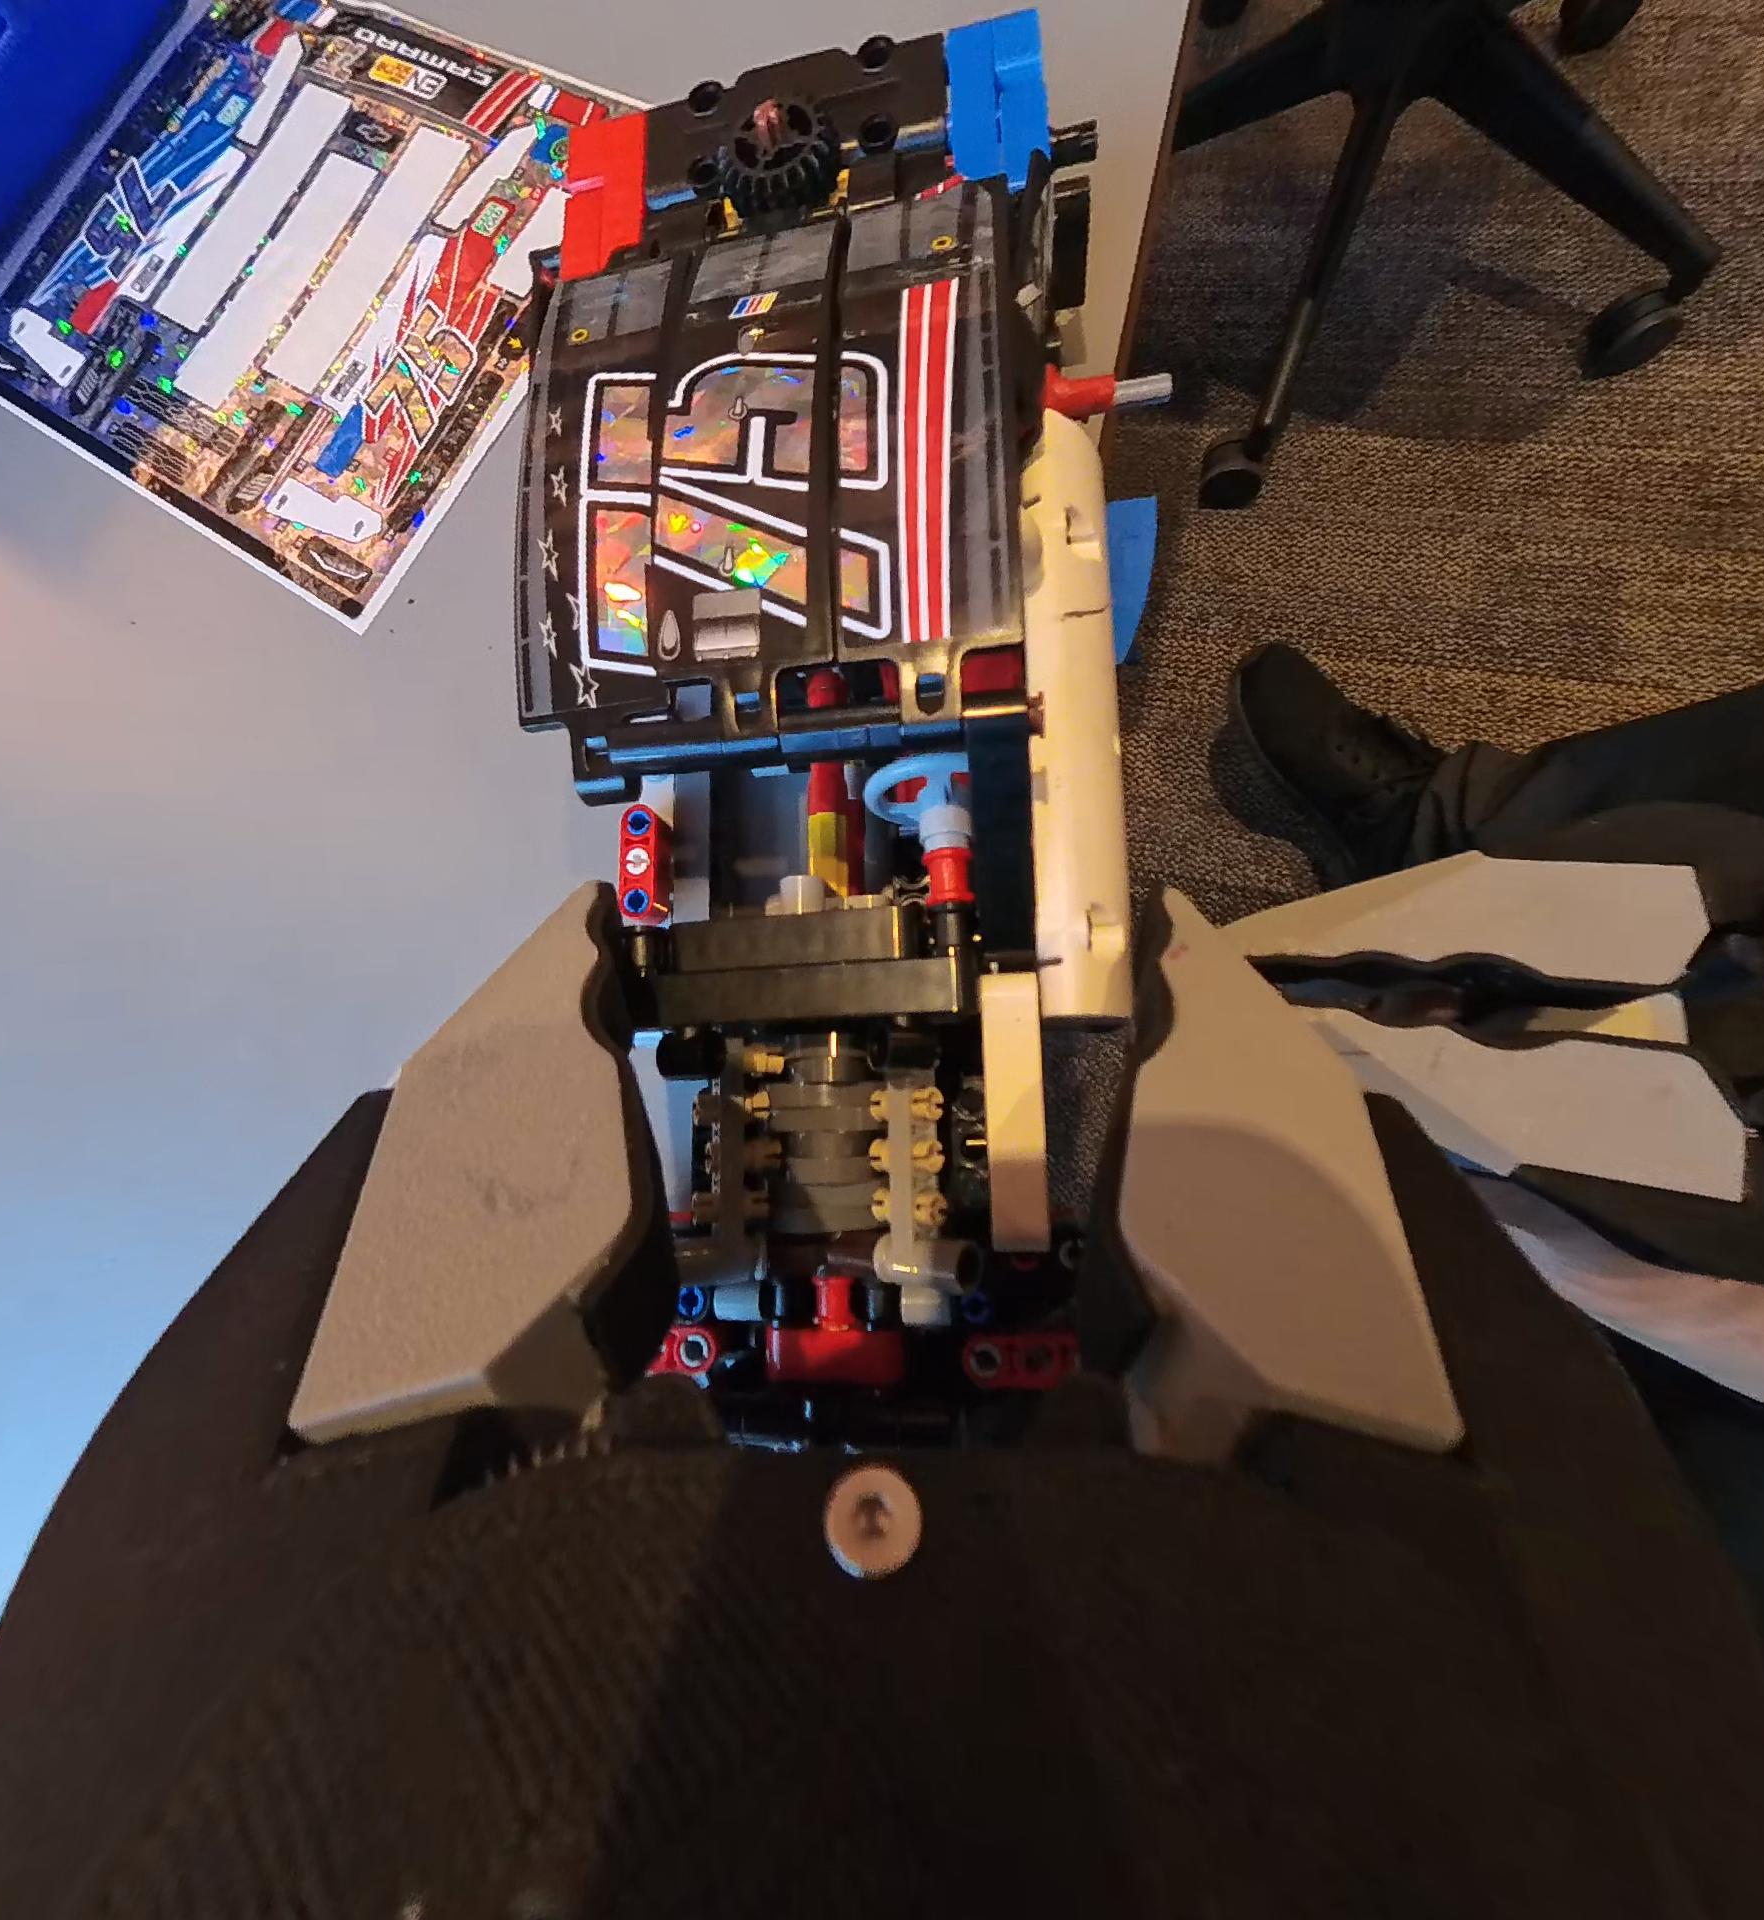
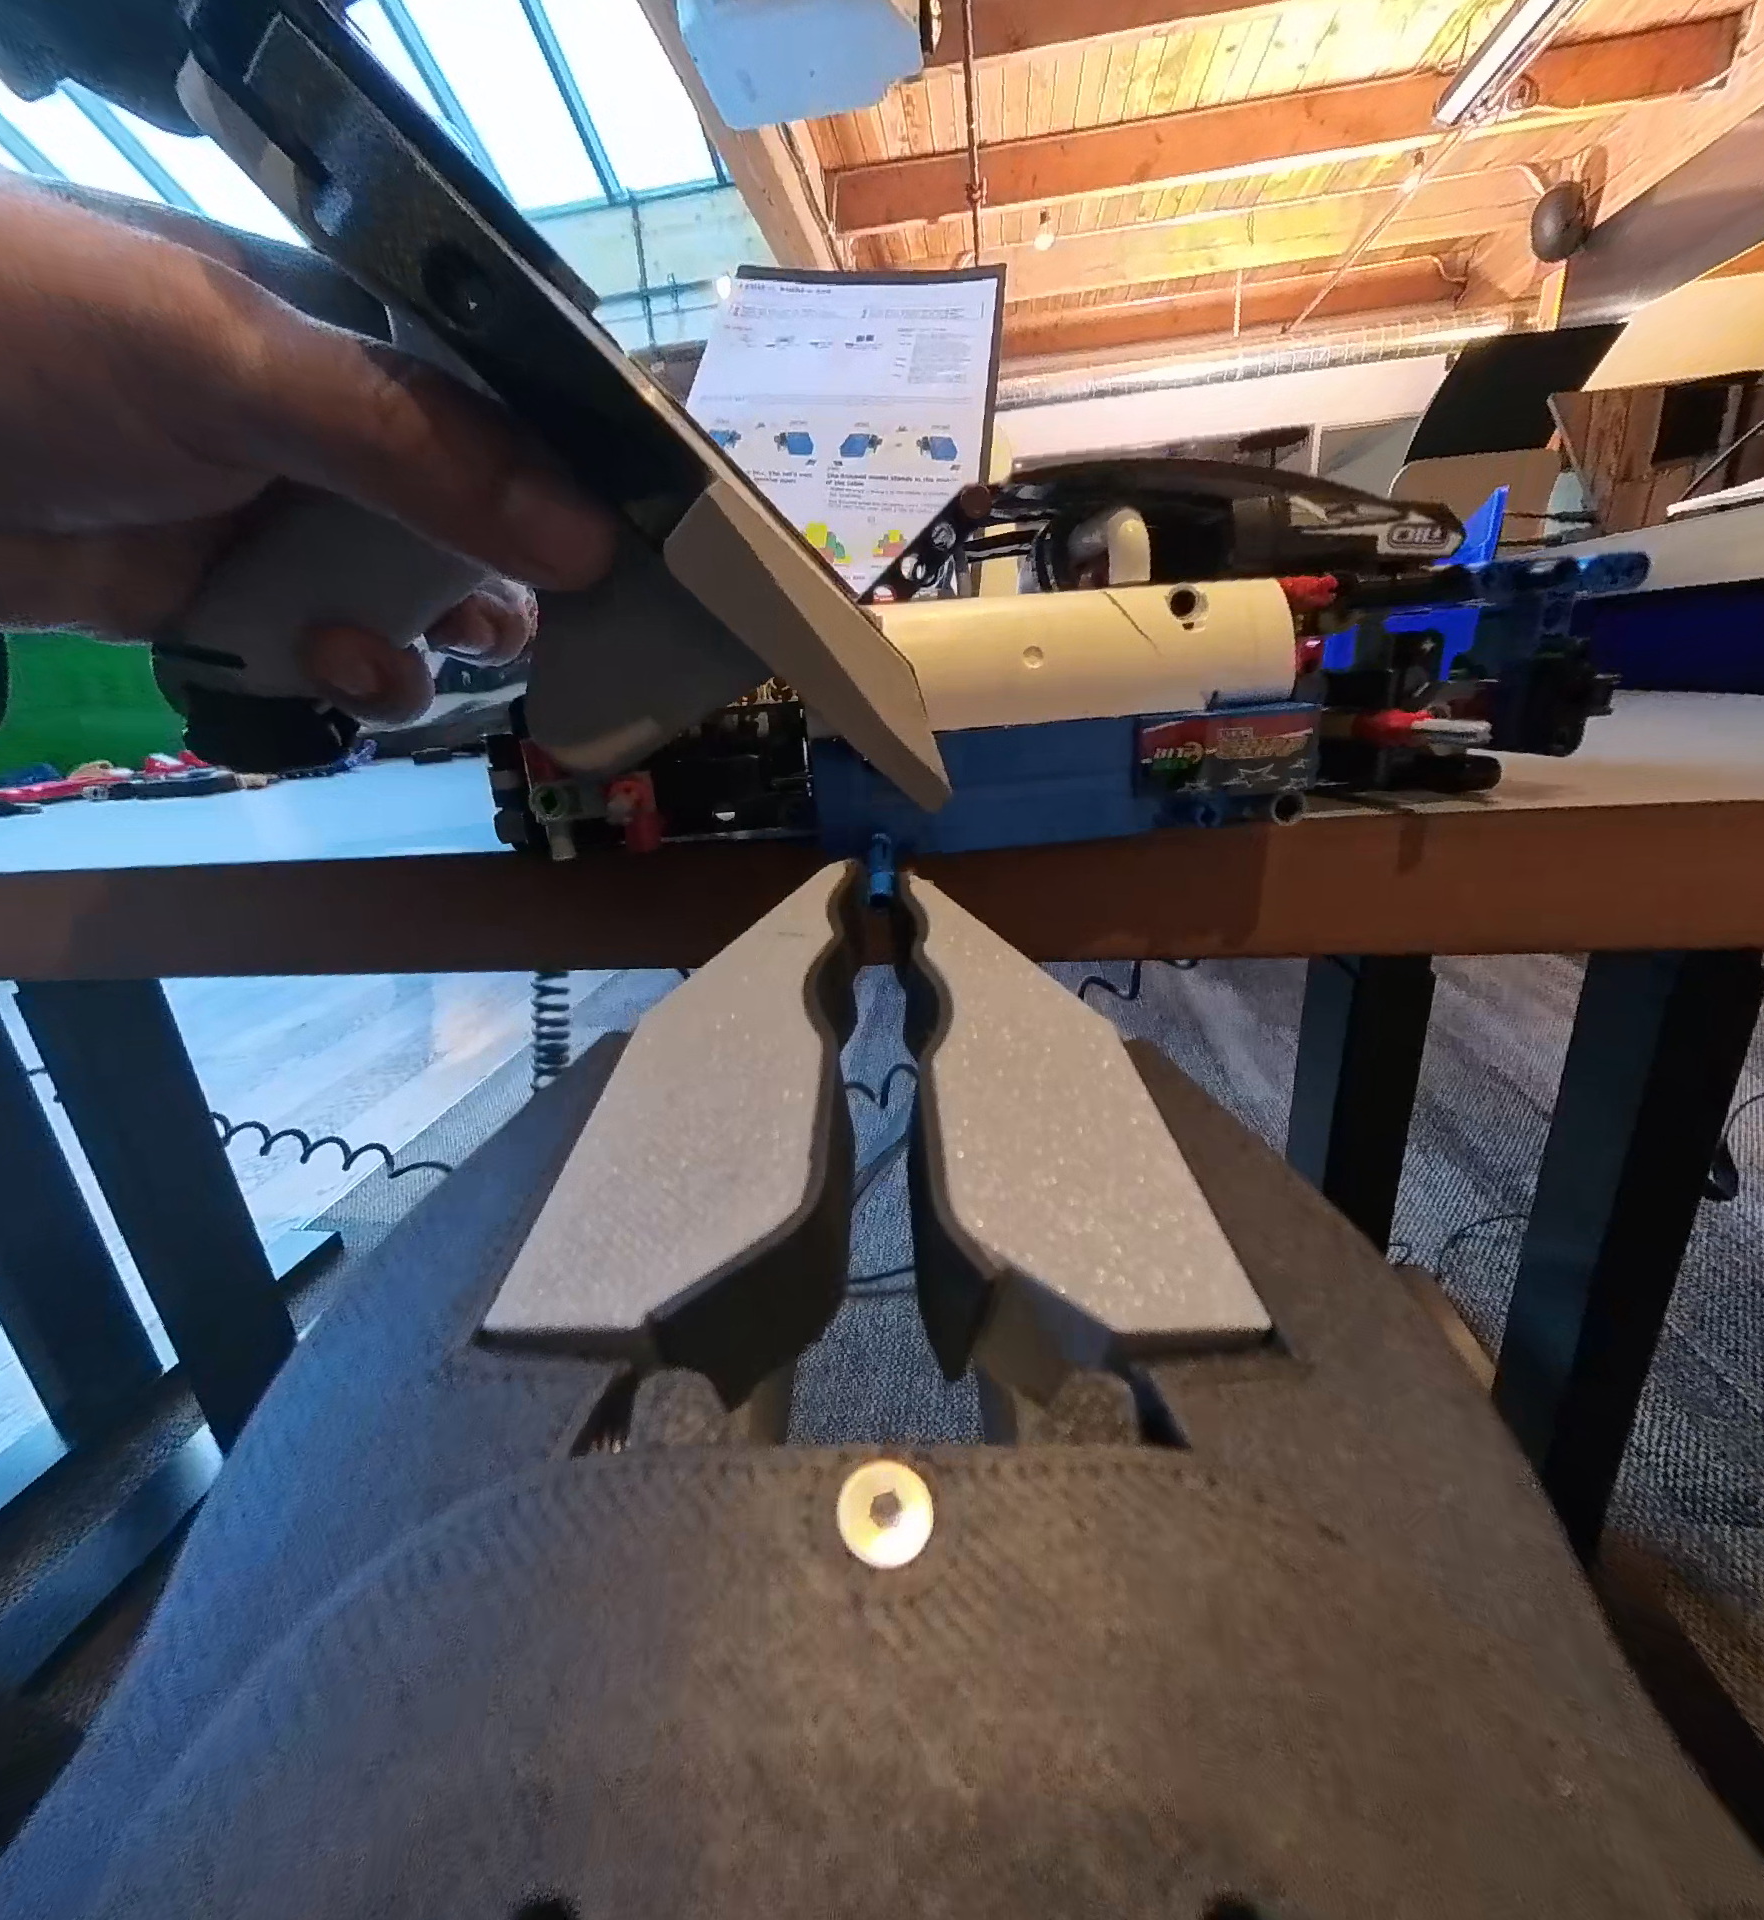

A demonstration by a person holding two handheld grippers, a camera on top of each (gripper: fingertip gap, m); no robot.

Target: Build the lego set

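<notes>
The lego car (image 1: 753,468) has a black roof with holographic stickers, white side panels and an open engine bay. It lies at the table's edge. My left gripper (image 1: 878,935) is shut on the car's front section, one finger on each side of the engine bay. In the right wrist view the car (image 2: 1096,634) shows side-on, with the left gripper's fingers (image 2: 805,665) coming down on it. My right gripper (image 2: 878,883) is shut on a small blue pin (image 2: 879,868), held at the bottom of the car's blue side, level with the table edge. It also shows shut in the left wrist view (image 1: 1480,987).
A sticker sheet (image 1: 265,301) lies on the white table left of the car. An instruction sheet (image 2: 857,416) stands behind the car. Loose parts (image 2: 78,779) lie far left on the table. An office chair (image 1: 1429,208) and a person's shoe (image 1: 1325,748) are on the carpet beside the table edge (image 2: 1377,883).
</notes>
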